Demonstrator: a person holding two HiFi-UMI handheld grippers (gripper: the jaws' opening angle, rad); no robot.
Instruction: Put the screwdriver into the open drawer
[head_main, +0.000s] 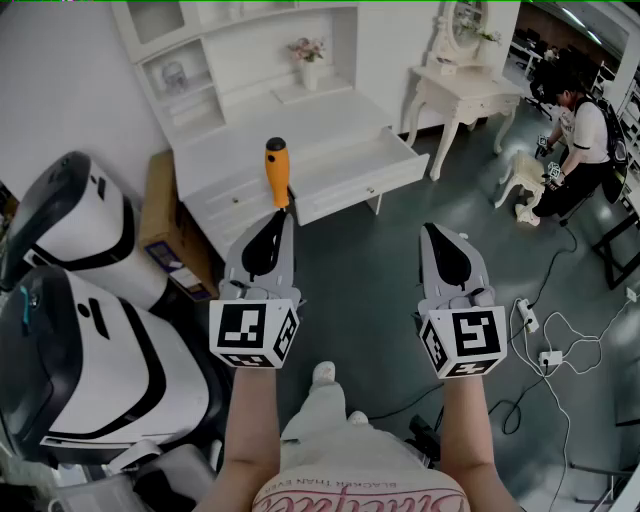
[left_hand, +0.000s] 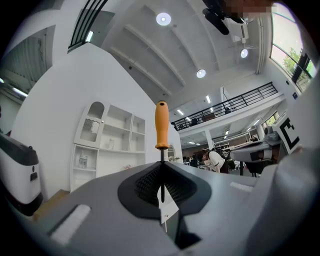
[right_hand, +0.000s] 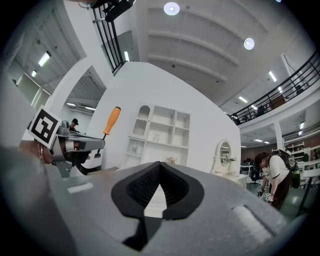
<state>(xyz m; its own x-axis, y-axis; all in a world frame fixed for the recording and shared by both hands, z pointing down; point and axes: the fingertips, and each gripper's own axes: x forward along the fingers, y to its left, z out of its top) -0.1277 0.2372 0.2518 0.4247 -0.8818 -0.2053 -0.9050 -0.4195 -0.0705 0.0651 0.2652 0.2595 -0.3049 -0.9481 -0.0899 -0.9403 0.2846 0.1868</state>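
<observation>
A screwdriver with an orange handle (head_main: 276, 170) stands upright above the tips of my left gripper (head_main: 287, 214), which is shut on its thin metal shaft. In the left gripper view the handle (left_hand: 161, 125) rises straight out of the left gripper (left_hand: 161, 166), whose black pads pinch the shaft. The open drawer (head_main: 368, 186) of the white desk lies just beyond and to the right of the screwdriver. My right gripper (head_main: 429, 233) is held level beside the left one, shut and empty; its tips meet in the right gripper view (right_hand: 160, 164), where the screwdriver (right_hand: 111, 121) shows at the left.
White shelves (head_main: 230, 60) stand behind the desk. A dressing table with a mirror (head_main: 460, 85) is at the back right, and a person (head_main: 580, 150) crouches beyond it. Large white-and-black machines (head_main: 80, 300) and a cardboard box (head_main: 170, 230) crowd the left. Cables and a power strip (head_main: 530, 320) lie on the floor.
</observation>
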